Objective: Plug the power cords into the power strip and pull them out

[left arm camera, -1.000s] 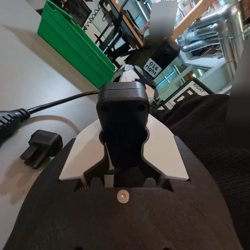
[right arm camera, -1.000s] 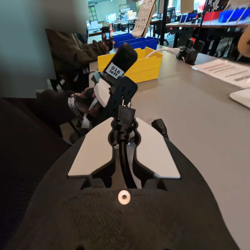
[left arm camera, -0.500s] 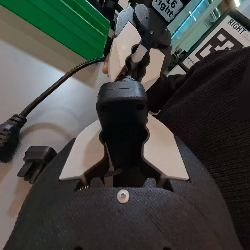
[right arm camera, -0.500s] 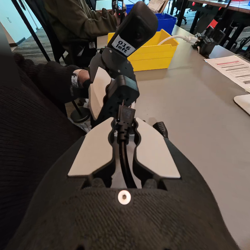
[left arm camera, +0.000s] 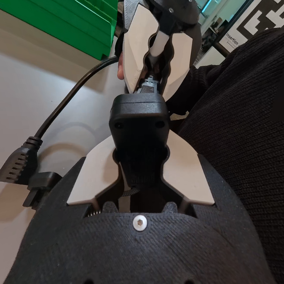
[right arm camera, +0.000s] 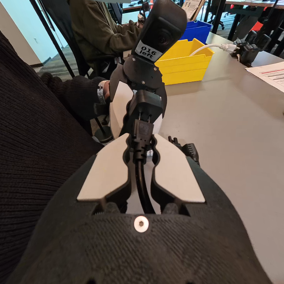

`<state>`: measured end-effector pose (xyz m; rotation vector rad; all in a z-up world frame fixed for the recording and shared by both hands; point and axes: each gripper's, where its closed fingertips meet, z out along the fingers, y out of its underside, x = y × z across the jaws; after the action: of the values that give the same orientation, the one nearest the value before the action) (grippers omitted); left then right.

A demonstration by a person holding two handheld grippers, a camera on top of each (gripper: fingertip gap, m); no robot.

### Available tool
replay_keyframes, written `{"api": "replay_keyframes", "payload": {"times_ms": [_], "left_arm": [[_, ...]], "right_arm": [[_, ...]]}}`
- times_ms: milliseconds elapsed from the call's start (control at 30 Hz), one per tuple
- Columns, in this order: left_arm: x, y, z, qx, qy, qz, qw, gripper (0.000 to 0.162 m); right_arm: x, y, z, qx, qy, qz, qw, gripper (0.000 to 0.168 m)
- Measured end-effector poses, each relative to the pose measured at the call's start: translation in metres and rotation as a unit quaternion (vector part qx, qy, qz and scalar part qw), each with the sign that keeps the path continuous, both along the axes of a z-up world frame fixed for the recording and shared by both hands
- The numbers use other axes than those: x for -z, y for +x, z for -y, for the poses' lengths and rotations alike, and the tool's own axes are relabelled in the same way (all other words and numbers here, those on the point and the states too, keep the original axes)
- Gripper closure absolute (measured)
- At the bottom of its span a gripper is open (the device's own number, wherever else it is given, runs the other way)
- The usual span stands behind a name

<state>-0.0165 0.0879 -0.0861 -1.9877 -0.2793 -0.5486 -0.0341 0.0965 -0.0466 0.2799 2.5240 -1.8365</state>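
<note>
My left gripper [left arm camera: 140,138] is shut on the black power strip [left arm camera: 139,123] and holds it off the table. My right gripper [right arm camera: 141,136] is shut on a black plug [right arm camera: 143,128] whose cord [right arm camera: 142,181] runs back between its fingers. In the right wrist view the plug's two metal prongs enter the power strip [right arm camera: 146,103], with part of their length still showing. The left gripper [right arm camera: 136,95] faces me there. In the left wrist view the right gripper [left arm camera: 155,50] comes from above with the plug [left arm camera: 148,89] against the strip's far end.
The cord [left arm camera: 64,106] curves left to a black connector [left arm camera: 20,164] lying on the grey table [left arm camera: 30,92], next to a small black adapter [left arm camera: 40,189]. A green bin [left arm camera: 61,23] stands behind. A yellow bin [right arm camera: 184,67], a blue bin [right arm camera: 196,29] and paper sheets [right arm camera: 270,75] lie farther off.
The two grippers have closed in on each other. The plug, apart from the strip a second ago, now has its prongs in the strip's socket.
</note>
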Motion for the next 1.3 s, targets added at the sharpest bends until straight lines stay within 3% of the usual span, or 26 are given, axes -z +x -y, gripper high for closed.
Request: {"api": "replay_keyframes", "payload": {"times_ms": [667, 1067, 1300], "left_arm": [[0.014, 0.01, -0.004, 0.053, -0.057, -0.011, 0.997, 0.108], [-0.025, -0.021, -0.006, -0.036, 0.144, 0.054, 0.988, 0.106], [-0.024, -0.032, 0.009, -0.058, 0.181, 0.073, 0.979, 0.112]], "right_arm": [[0.008, 0.003, 0.0, -0.023, -0.012, 0.035, 0.999, 0.143], [0.007, -0.01, -0.002, 0.01, -0.042, 0.028, 0.999, 0.143], [0.012, -0.016, -0.004, 0.02, -0.055, 0.043, 0.997, 0.143]]}}
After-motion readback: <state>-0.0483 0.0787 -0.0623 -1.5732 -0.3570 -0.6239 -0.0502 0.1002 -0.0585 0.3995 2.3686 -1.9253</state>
